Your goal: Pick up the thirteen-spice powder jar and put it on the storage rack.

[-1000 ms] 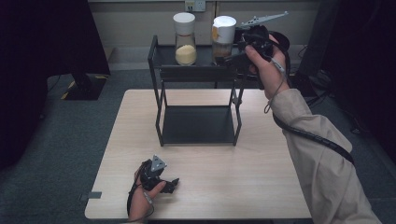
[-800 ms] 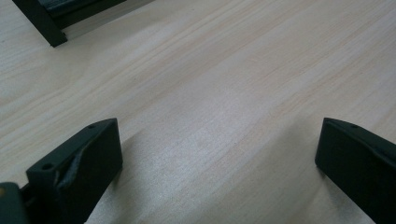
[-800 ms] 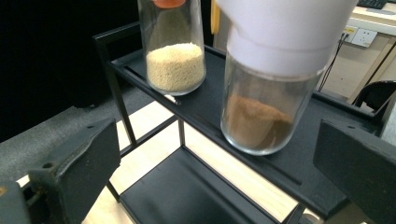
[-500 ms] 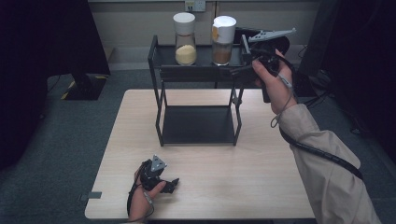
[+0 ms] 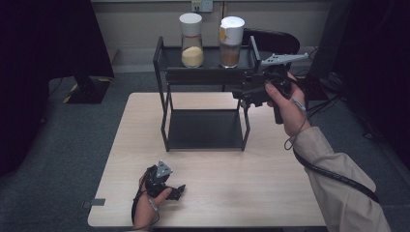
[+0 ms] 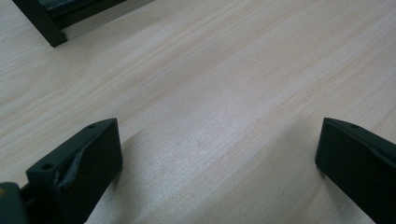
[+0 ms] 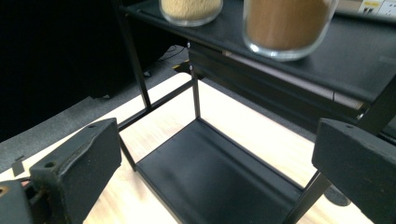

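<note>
- Beside the rack's point(image 5: 205, 104) right post, my right gripper point(image 5: 247, 93) has pulled back from the brown jar point(image 5: 230, 42), jaws wide apart and holding nothing.
- That jar stands on the top shelf, next to the yellow jar point(image 5: 191, 40); a second ago I was right at it, so I judge the placing done.
- Down on the table point(image 5: 270, 193), my left gripper point(image 5: 180, 189) rests as before, jaws spread over bare wood.

A tan sleeve point(image 5: 338, 183) covers the right arm; a black cable point(image 5: 333, 174) trails along it from the black right gripper point(image 5: 241, 94).
</note>
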`<move>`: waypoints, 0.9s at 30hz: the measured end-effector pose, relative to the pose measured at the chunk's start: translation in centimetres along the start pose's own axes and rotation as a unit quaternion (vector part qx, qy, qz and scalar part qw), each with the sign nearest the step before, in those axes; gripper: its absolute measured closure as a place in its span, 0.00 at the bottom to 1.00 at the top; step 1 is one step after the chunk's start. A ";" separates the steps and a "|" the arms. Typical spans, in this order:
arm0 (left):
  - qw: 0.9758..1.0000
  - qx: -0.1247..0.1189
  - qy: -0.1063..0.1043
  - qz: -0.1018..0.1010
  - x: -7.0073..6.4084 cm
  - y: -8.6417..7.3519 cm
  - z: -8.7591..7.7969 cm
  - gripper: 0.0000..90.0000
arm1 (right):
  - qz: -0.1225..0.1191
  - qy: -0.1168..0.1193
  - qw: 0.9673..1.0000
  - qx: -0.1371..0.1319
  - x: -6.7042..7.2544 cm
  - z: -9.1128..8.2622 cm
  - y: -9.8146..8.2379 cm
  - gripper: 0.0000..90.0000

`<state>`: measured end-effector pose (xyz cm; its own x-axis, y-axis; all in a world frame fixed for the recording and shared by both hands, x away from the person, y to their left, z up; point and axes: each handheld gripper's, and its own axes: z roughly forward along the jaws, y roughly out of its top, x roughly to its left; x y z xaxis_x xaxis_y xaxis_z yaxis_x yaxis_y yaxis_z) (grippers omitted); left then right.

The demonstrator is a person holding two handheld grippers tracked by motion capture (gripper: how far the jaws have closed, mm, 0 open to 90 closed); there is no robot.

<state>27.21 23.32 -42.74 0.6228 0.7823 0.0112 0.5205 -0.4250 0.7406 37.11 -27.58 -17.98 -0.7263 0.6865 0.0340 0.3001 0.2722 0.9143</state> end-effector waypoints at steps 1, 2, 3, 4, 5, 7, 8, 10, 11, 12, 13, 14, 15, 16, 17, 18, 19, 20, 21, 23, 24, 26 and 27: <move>1.000 0.000 0.000 0.000 0.0 0.0 0.0 0.00 | 0.001 0.001 1.000 0.001 0.0 0.0 -0.2 0.01; 1.000 0.000 0.000 0.001 0.0 0.0 0.0 0.00 | 0.000 0.002 1.000 0.001 0.0 0.0 -0.5 0.01; 1.000 0.000 0.000 0.001 0.0 0.0 0.0 0.00 | 0.000 0.003 1.000 0.003 0.0 0.0 -0.7 0.01; 1.000 0.000 0.000 0.001 0.0 0.0 0.0 0.00 | 0.000 0.006 1.000 0.003 -0.1 0.1 -1.0 0.01; 1.000 0.000 0.000 0.000 0.0 0.0 0.0 0.00 | 0.001 0.008 1.000 0.004 -0.1 0.1 -1.3 0.01; 1.000 0.000 0.000 0.000 0.0 0.0 0.0 0.00 | 0.000 0.009 1.000 0.007 -0.1 0.1 -1.9 0.01; 1.000 0.000 0.000 0.001 0.0 0.0 0.0 0.00 | 0.001 0.011 1.000 0.008 -0.1 0.1 -2.2 0.01; 1.000 0.000 0.000 0.001 0.0 0.0 0.0 0.00 | 0.005 0.014 1.000 0.008 -0.2 0.2 -2.8 0.01; 1.000 0.000 0.000 0.000 0.0 0.0 0.0 0.00 | 0.006 0.015 1.000 0.008 -0.2 0.2 -3.1 0.01; 1.000 0.000 0.000 0.000 0.0 0.0 0.0 0.00 | 0.008 0.015 1.000 0.009 -0.2 0.3 -3.4 0.01; 1.000 -0.001 0.000 0.000 0.0 0.0 0.0 0.00 | 0.008 0.016 1.000 0.010 -0.2 0.3 -3.7 0.01; 1.000 0.000 0.000 0.001 0.0 0.0 0.0 0.00 | 0.010 0.018 1.000 0.011 -0.3 0.3 -4.0 0.01; 1.000 0.000 0.000 0.001 0.0 0.0 0.0 0.00 | 0.012 0.018 1.000 0.011 -0.3 0.3 -4.2 0.01; 1.000 -0.001 0.000 0.000 0.0 0.0 0.0 0.00 | 0.011 0.018 1.000 0.013 -0.3 0.4 -4.5 0.01; 1.000 0.000 0.000 0.001 0.0 0.0 0.0 0.00 | 0.011 0.019 1.000 0.013 -0.4 0.3 -4.7 0.01; 1.000 -0.001 0.000 0.000 0.0 0.0 0.0 0.00 | 0.012 0.020 1.000 0.013 -0.4 0.4 -5.0 0.01; 1.000 -0.001 0.000 0.000 0.0 0.0 0.0 0.00 | 0.014 0.022 1.000 0.015 -0.5 0.4 -5.3 0.01; 1.000 0.000 0.000 0.000 0.0 0.0 0.0 0.00 | 0.014 0.022 1.000 0.016 -0.5 0.4 -5.4 0.01; 1.000 -0.001 0.000 0.000 0.0 0.0 0.0 0.00 | 0.013 0.022 1.000 0.017 -0.6 0.4 -5.7 0.01; 1.000 0.000 0.000 0.000 0.0 0.0 0.0 0.00 | 0.015 0.022 0.999 0.019 -0.7 0.3 -6.2 0.01; 1.000 0.000 0.000 0.000 0.0 0.0 0.0 0.00 | 0.015 0.022 0.999 0.019 -0.7 0.3 -6.4 0.01; 1.000 0.000 0.000 0.000 0.0 0.0 0.0 0.00 | 0.022 0.022 0.999 0.018 -1.0 0.2 -7.1 0.01; 1.000 0.000 0.000 0.000 0.0 0.0 0.0 0.00 | 0.023 0.021 0.999 0.019 -1.0 0.2 -7.3 0.01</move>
<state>27.20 23.31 -42.76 0.6225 0.7825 0.0107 0.5206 -0.4243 0.7409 35.74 -30.12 -24.71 -0.7366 0.6699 0.0931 0.3563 0.2673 0.8953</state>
